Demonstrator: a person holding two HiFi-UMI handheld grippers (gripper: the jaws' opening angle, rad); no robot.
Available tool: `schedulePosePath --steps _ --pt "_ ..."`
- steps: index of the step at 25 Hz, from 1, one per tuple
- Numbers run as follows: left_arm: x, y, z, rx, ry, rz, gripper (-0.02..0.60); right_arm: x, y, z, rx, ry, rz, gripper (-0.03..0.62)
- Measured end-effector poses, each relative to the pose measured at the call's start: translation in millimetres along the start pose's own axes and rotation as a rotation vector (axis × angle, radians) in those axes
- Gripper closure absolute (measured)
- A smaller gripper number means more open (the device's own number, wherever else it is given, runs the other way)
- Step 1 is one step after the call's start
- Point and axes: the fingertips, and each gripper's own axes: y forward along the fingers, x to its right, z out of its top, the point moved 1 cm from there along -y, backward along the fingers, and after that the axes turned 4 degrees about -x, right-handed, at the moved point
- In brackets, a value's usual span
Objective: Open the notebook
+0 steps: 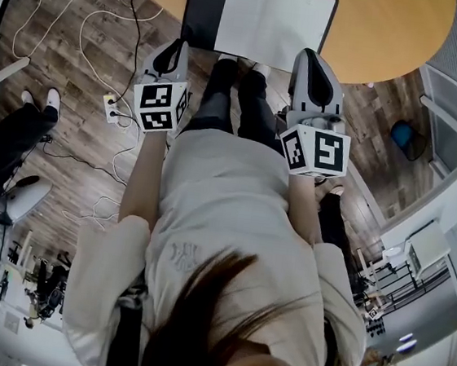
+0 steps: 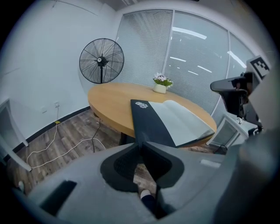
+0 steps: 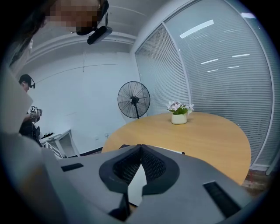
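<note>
The notebook (image 1: 272, 15) lies open on the round wooden table (image 1: 385, 32), its black cover spread to the left and white pages to the right. My left gripper (image 1: 178, 46) is held just off the table's near edge, in front of the black cover (image 2: 146, 124), its tips together with nothing between them. My right gripper (image 1: 310, 54) hovers at the near right corner of the notebook, also shut and empty. In the right gripper view a strip of white page (image 3: 136, 183) shows behind the jaws.
A small pot of flowers (image 2: 161, 85) stands at the table's far side and a standing fan (image 2: 101, 60) behind it. Cables (image 1: 106, 37) and a power strip (image 1: 112, 107) lie on the wooden floor at left. Another person (image 1: 4, 136) stands at the left.
</note>
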Motion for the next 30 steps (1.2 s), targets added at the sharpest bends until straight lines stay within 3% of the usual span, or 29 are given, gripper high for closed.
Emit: schedulePosePath --steps 10,15,23,30 --pt "0.5 5.3 -4.6 -0.026 0.005 0.000 0.541 5.0 1.5 -0.8 -0.001 0.004 -0.003 0.591" --pt "-1.2 0.9 -3.5 -0.001 -0.025 0.003 0.534 6.0 -1.7 -0.4 0.001 0.006 -0.003 0.591" --pt "-9.1 -8.7 3.1 0.044 -0.104 0.012 0.423 12.1 -4.1 -0.6 -0.001 0.007 -0.001 0.591" --pt "-1.8 -8.4 13.3 0.063 -0.078 0.015 0.422 16.7 -7.2 -0.2 0.009 0.010 -0.002 0.591"
